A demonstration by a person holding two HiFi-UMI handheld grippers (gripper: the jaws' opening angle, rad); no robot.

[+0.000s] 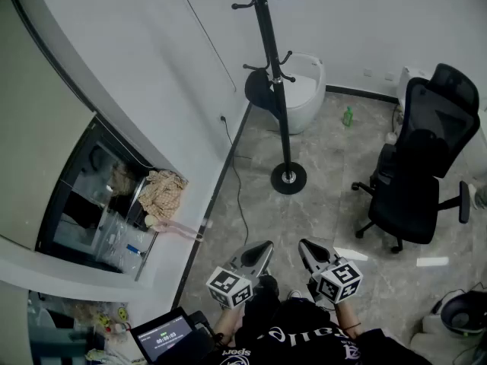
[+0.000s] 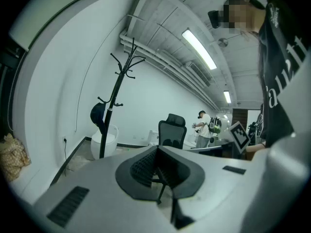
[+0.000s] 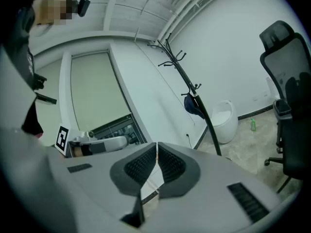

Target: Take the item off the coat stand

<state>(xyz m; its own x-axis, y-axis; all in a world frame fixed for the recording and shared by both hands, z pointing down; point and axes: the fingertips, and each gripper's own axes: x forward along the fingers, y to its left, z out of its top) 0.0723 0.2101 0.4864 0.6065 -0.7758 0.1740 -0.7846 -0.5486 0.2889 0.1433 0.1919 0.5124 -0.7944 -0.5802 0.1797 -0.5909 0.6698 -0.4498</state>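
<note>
**dark cap waits on the coat stand, both grippers shut and empty**

the item to take is a dark cap (image 1: 259,90). it hangs on one of the lower hooks of the black coat stand (image 1: 272,74), on the side towards the wall. a white tub (image 1: 310,90) stands just behind it, and an office chair (image 1: 426,158) stands well apart to the right. the stand rises from a round foot on the floor.

the left hand-held gripper (image 1: 264,247) and the right hand-held gripper (image 1: 305,244) are held low, close to the person's body and well short of the stand. in each gripper view the two ribbed pads meet with nothing between them, so both are closed and empty.

the cap looks light and soft, with a crown that will likely fold under the pads and a stiffer brim. the brim, or the rim edge near the hook, seems the surest place to pinch. it probably needs lifting up and off the hook, not a straight pull, since the slim stand could rock or tip.
</note>
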